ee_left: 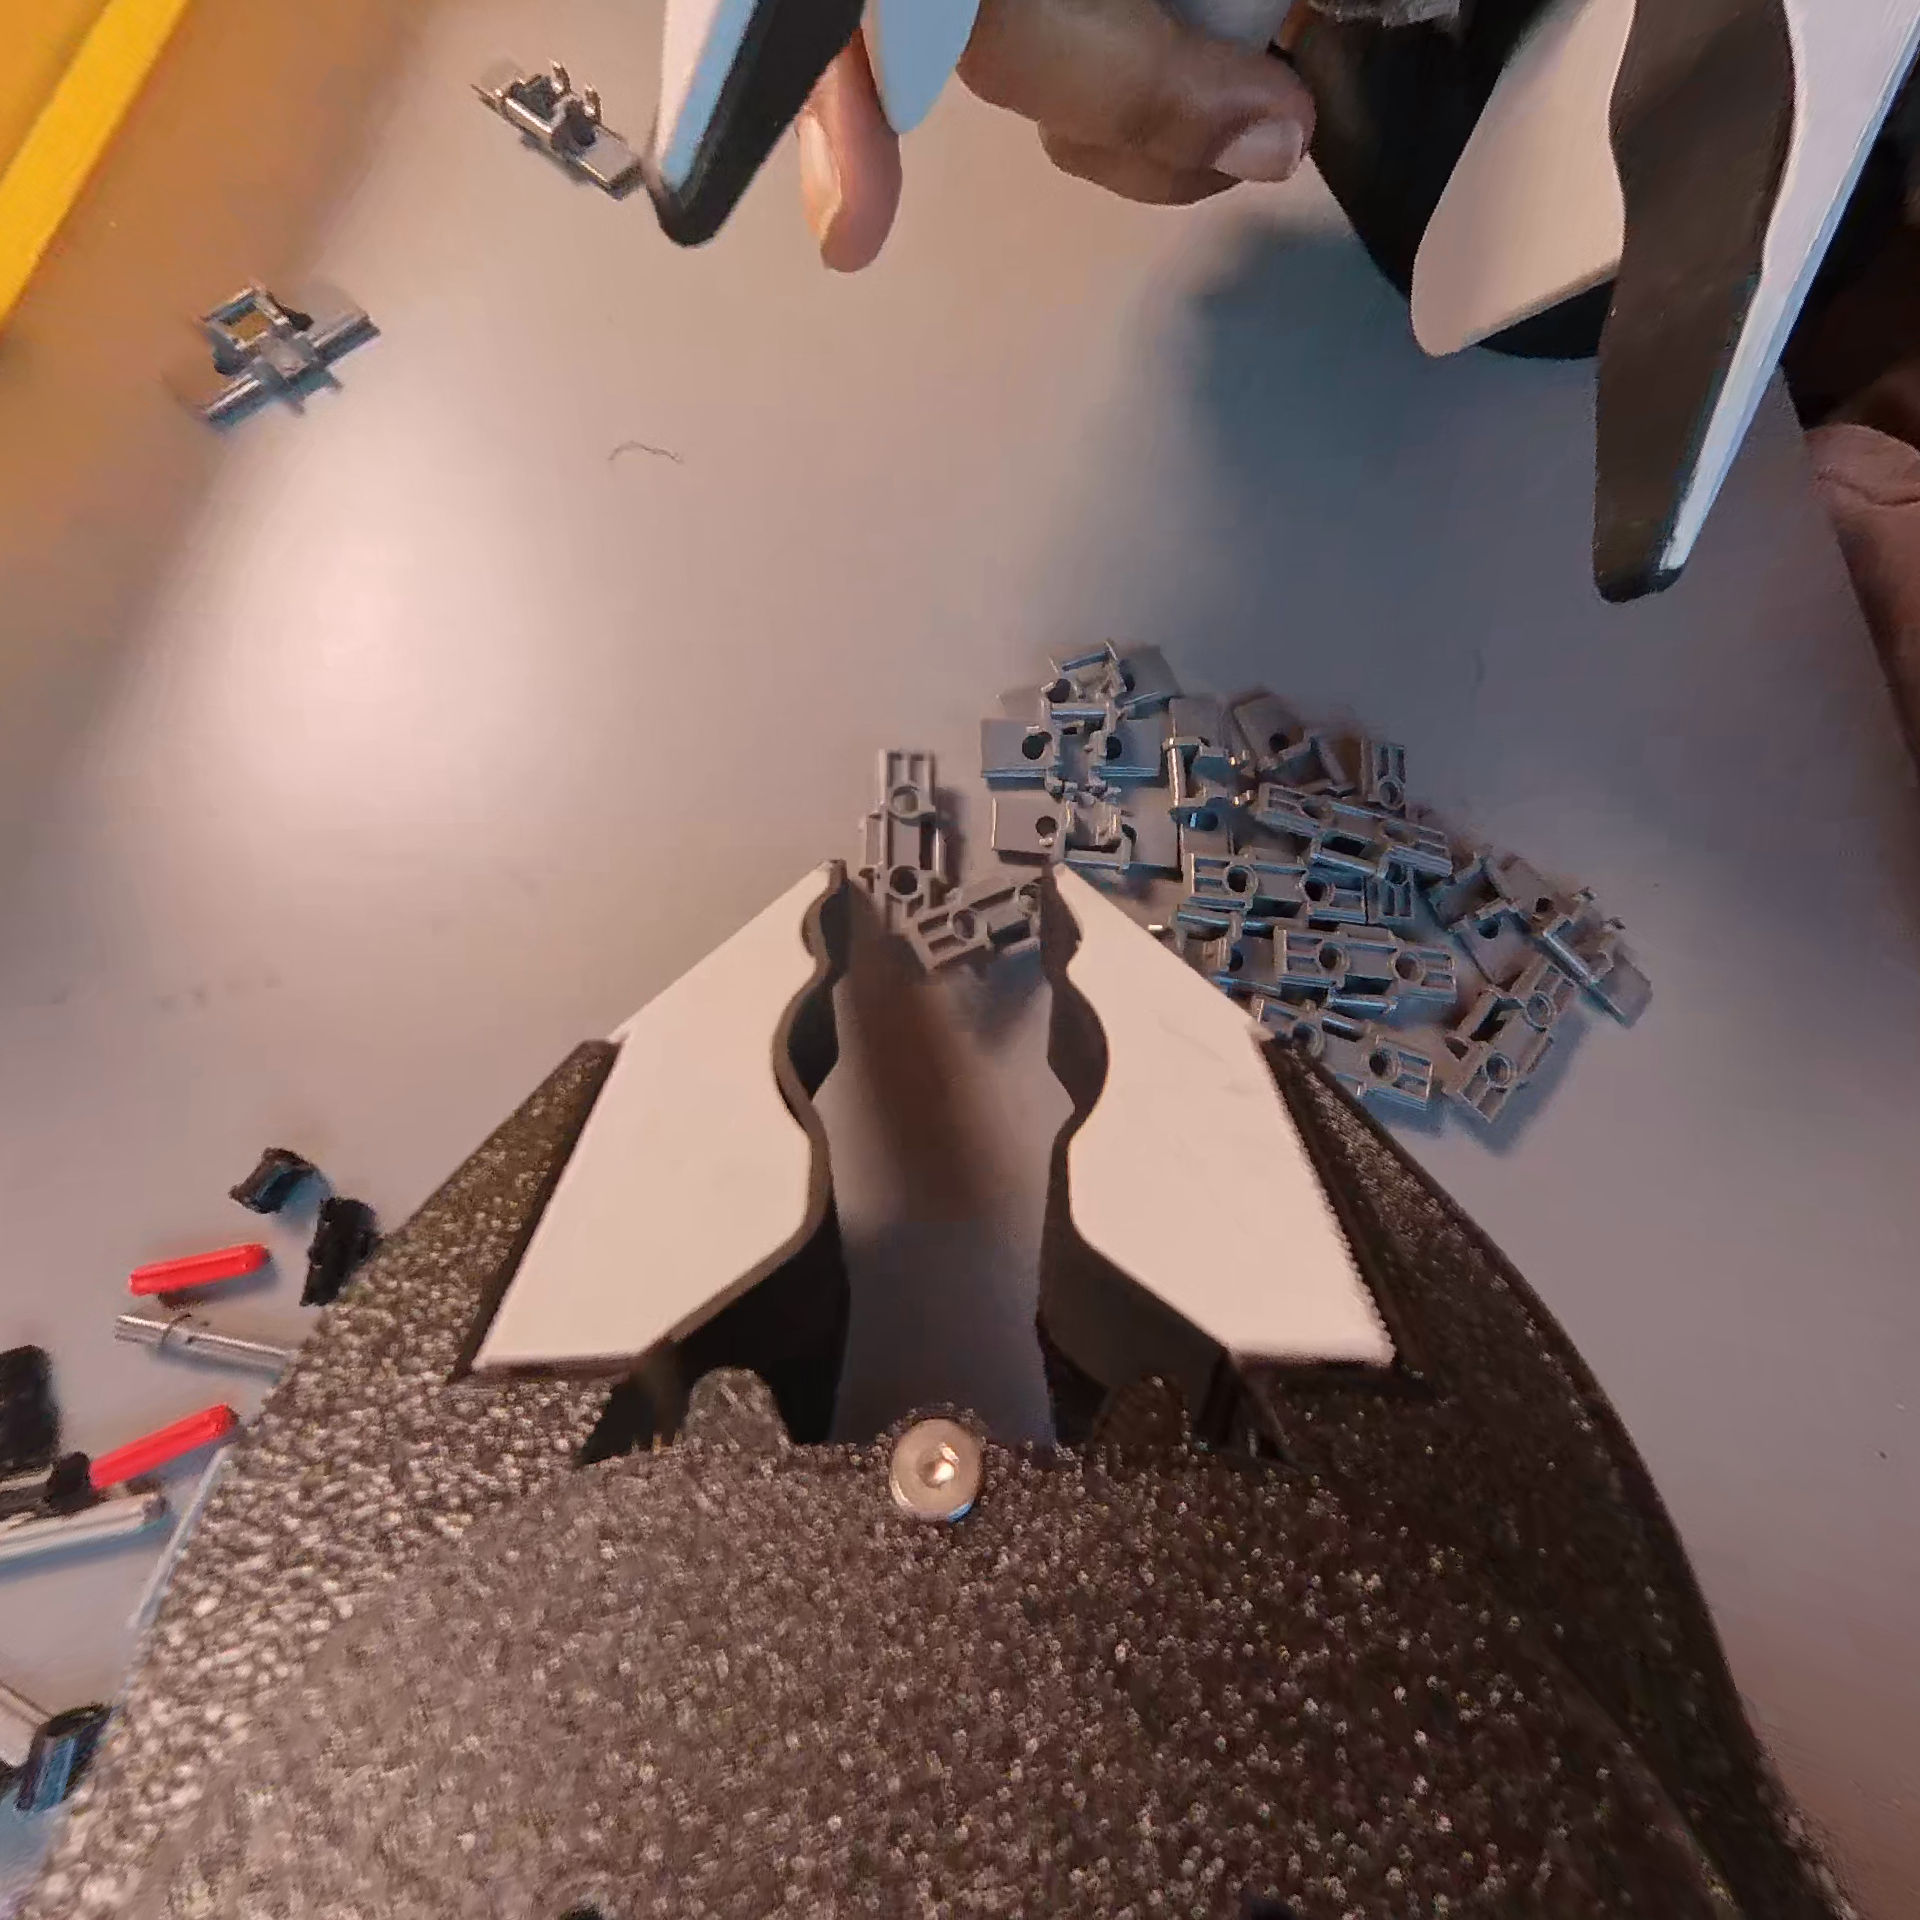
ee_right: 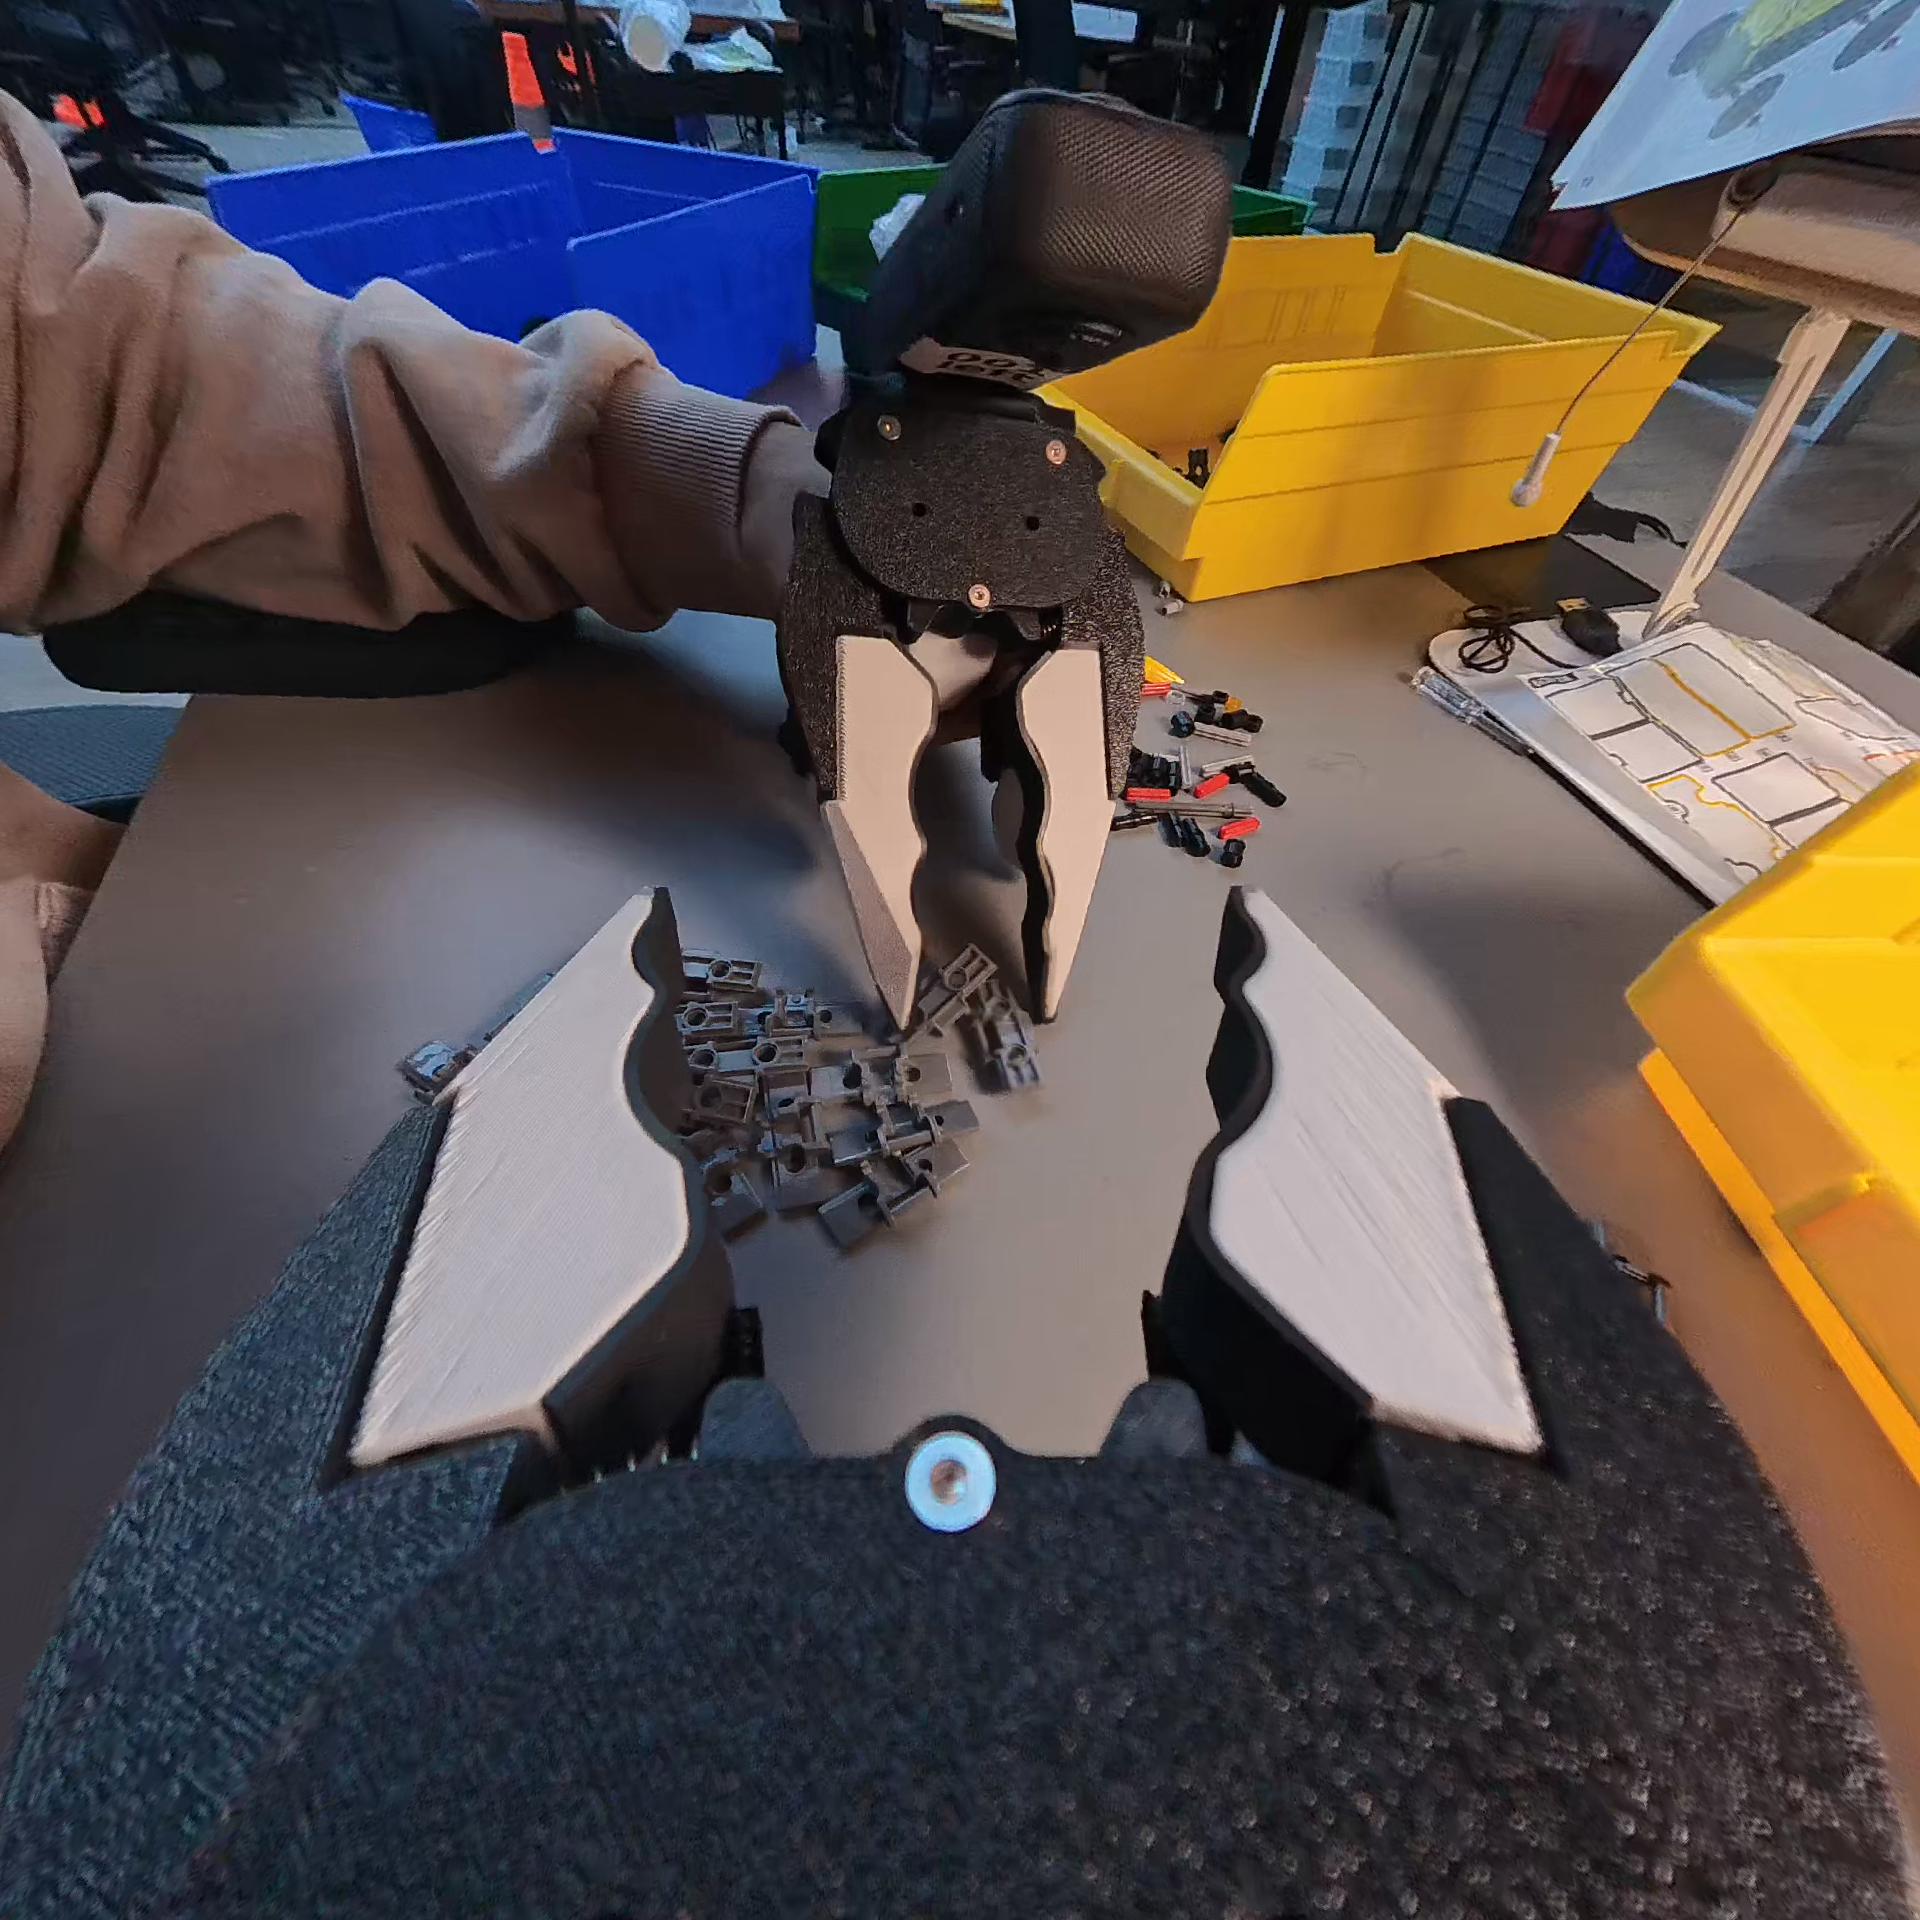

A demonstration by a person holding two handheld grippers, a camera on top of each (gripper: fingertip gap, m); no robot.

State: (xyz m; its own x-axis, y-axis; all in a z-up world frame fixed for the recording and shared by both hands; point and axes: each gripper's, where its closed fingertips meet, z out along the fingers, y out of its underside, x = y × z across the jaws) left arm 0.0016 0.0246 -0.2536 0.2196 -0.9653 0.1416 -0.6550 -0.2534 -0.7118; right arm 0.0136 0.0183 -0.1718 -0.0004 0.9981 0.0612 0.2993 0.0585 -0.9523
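Left gripper (ee_left: 945, 883), jaws apart, straddles a ribbed grey plastic connector (ee_left: 977, 925); studded grey pile (ee_left: 1340, 925) at three o'clock; right gripper (ee_right: 945, 904) spread wide above

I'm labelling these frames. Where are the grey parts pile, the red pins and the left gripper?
grey parts pile (ee_left: 1340, 914): left wrist view, middle of the heap.
red pins (ee_left: 197, 1269): left wrist view, upper pin's shaft.
left gripper (ee_right: 971, 1003): right wrist view, between its fingertips.

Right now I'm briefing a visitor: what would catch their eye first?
The heap of small grey plastic connector pieces mid-table, with the left gripper tips planted at its edge, straddling one loose grey piece. Behind stand the bright yellow plastic bin and blue plastic bin; the right gripper hovers, jaws wide.
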